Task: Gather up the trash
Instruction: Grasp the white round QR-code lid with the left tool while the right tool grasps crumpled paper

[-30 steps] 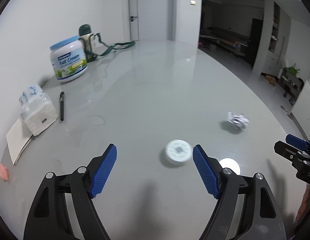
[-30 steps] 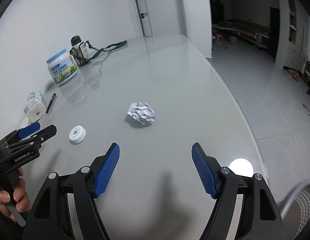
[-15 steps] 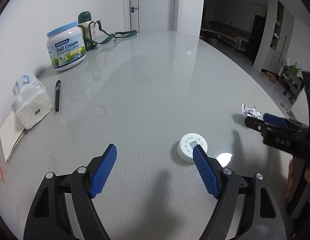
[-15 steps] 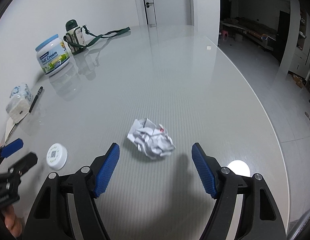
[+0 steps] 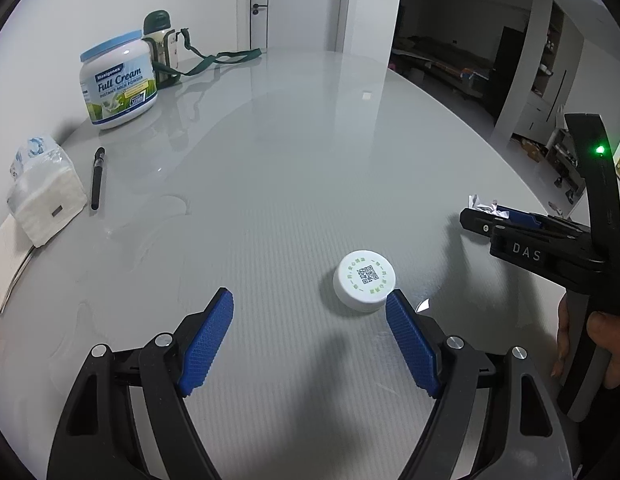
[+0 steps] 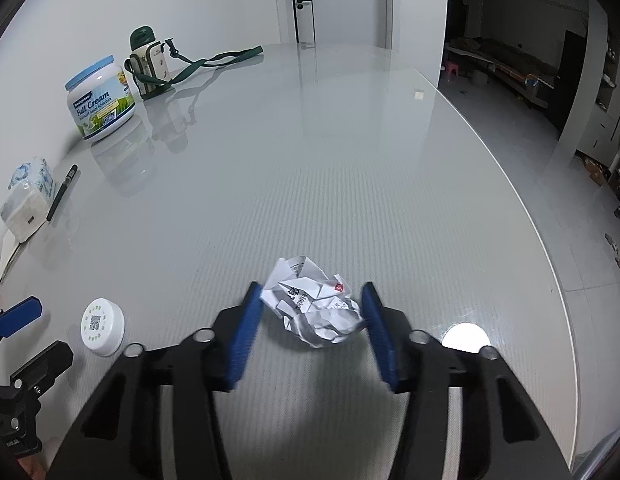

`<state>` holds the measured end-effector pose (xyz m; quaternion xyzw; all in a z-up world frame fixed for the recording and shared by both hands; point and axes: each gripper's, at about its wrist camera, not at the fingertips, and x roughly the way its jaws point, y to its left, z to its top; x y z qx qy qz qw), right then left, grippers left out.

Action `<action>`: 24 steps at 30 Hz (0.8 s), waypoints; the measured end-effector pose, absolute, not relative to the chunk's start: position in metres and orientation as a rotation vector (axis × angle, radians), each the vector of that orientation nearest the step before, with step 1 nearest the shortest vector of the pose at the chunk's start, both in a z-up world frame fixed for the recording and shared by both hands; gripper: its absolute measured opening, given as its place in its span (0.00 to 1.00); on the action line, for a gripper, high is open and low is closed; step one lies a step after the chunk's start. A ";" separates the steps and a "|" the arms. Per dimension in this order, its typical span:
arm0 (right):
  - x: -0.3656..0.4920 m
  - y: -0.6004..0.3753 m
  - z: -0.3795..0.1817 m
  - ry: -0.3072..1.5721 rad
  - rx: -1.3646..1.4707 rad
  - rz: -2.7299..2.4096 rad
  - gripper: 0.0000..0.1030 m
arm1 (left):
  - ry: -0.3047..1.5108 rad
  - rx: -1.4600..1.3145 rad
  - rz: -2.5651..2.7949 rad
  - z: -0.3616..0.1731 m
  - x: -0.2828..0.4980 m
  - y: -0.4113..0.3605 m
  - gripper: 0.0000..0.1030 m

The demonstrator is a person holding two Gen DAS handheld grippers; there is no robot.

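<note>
On the grey worktop (image 5: 293, 168) our left tool (image 5: 310, 316) hangs spread wide, the white cap (image 5: 364, 281) just beyond its right pad. Right of that cap, our right tool (image 6: 310, 312) is partly closed, its pads flanking the crumpled paper (image 6: 316, 306), contact unclear.

Both hand-held grippers (image 5: 310, 312) (image 6: 310, 304) spread wide

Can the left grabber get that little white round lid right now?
Probably yes. The left gripper is open, and the white lid sits on the table just by its right finger, slightly off-centre. Nothing blocks it; a small sideways shift should do.
</note>
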<state>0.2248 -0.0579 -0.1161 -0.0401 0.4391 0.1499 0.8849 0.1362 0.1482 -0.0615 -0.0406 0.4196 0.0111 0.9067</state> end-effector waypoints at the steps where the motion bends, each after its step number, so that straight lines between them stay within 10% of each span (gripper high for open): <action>1: 0.224 -0.058 -0.116 0.913 -0.081 0.316 0.44 | 0.867 -0.085 0.022 -0.061 0.136 0.148 0.75; 24: 0.134 -0.090 -0.085 0.879 0.087 0.370 0.37 | 0.926 -0.128 0.024 -0.066 0.161 0.129 0.75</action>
